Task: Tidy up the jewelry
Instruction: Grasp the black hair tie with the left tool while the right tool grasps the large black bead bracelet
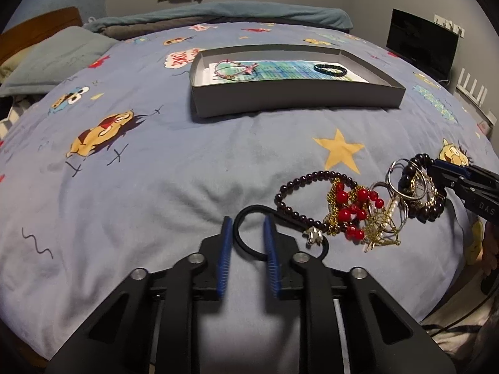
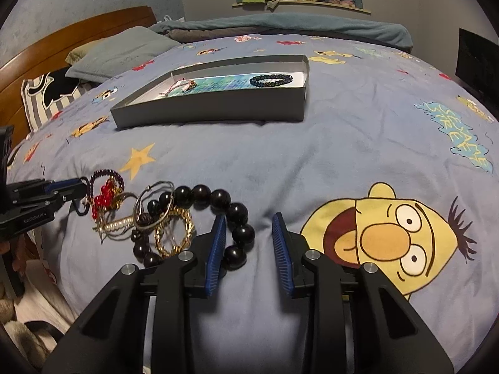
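Observation:
A pile of jewelry lies on the blue bedspread: a dark red bead bracelet (image 1: 299,196), red bead and gold chain pieces (image 1: 352,208), silver bangles (image 1: 402,180) and a big black bead bracelet (image 2: 218,218). My left gripper (image 1: 248,233) is open, its fingers on either side of a black hair tie (image 1: 249,212). My right gripper (image 2: 248,233) is open, with the black bead bracelet's edge between its fingers. A grey box (image 1: 293,99) farther back holds a pink cord bracelet (image 1: 234,68) and a dark bead bracelet (image 1: 330,70).
Pillows (image 2: 124,53) and a wooden headboard (image 2: 78,31) are at the left. A folded teal blanket (image 1: 218,15) lies behind the box. A black screen (image 1: 421,43) stands at the right.

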Tool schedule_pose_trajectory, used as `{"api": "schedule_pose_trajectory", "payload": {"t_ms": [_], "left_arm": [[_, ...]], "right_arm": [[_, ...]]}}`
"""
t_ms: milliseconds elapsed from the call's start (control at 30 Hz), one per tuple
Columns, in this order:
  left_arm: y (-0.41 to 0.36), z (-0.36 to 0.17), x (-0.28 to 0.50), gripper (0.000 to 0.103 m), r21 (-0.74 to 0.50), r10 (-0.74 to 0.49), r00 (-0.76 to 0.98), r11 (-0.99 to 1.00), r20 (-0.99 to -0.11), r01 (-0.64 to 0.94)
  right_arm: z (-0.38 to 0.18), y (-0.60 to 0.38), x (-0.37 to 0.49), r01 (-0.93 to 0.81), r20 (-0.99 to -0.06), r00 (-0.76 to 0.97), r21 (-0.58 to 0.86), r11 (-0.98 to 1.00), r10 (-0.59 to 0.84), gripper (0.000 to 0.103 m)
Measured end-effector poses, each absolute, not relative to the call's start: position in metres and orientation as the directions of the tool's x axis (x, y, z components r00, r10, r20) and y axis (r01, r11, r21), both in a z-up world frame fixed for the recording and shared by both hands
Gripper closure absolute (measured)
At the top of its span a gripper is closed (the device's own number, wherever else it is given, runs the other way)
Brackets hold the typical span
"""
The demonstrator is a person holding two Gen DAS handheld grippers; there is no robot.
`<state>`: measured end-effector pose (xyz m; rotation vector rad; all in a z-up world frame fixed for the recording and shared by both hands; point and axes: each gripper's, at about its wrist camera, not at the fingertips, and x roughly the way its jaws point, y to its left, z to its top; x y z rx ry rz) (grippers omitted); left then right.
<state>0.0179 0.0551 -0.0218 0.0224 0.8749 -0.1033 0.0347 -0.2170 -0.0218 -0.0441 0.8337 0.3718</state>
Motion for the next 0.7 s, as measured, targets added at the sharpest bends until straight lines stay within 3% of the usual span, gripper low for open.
{"api": "schedule_pose_trajectory", "payload": {"t_ms": [100,167,700], "left_arm": [[0.056,-0.02,0.017,0.095,-0.022,-0.079,0.644,0.995,-0.761,0.095],[0.057,-0.017,0.015,0.098,-0.025,-0.082,0.656,0.995,-0.75,0.096],[0.052,0.01,0.001,0.099,0.019,-0.087,0.734,0.991,-0.674,0.134]], "right_arm": [[-0.021,-0.215,0.035,-0.347,-0.723,0.618,0.101,0.932,0.309,0.086],[-0.02,-0.215,0.034,-0.351,-0.718,0.623,0.099,0.931,0.311,0.087],[0.021,-0.207,0.018,-0.428,-0.602,0.703,0.067,0.901,0.378,0.089]]}}
